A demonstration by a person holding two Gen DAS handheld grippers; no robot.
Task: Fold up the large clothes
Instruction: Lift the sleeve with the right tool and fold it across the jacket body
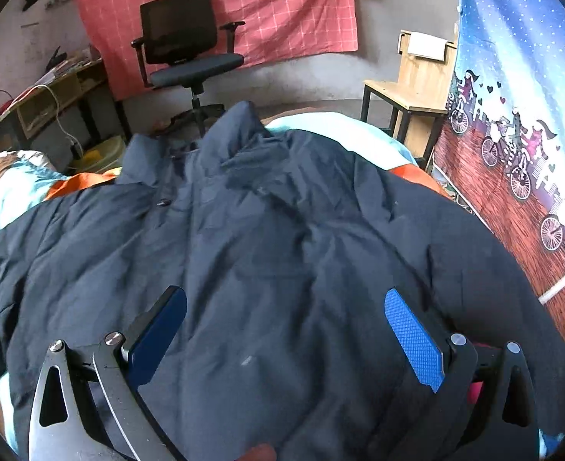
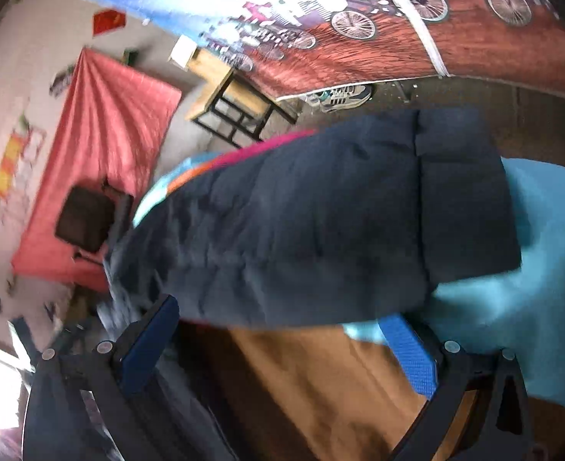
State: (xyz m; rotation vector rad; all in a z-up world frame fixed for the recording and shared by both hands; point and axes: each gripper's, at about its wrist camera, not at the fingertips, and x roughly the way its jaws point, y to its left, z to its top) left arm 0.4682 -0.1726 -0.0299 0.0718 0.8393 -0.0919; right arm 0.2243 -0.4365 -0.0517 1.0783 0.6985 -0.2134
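A large dark navy padded jacket [image 1: 267, 230] lies spread on a bed, collar at the far end. My left gripper [image 1: 286, 296] hovers just above the jacket's lower body, blue pads wide apart, open with nothing between them. In the blurred right wrist view one sleeve or side of the jacket [image 2: 340, 223] lies across the colourful bedcover [image 2: 543, 269]. My right gripper [image 2: 282, 315] is open just in front of that dark cloth's near edge, over a brown patch of the cover.
A black office chair [image 1: 190, 57] stands beyond the bed before a red checked cloth [image 1: 244, 11] on the wall. A wooden chair [image 1: 409, 88] is at the far right, a cluttered desk [image 1: 52, 92] at the left. A bicycle-print curtain [image 1: 520, 115] hangs along the right side.
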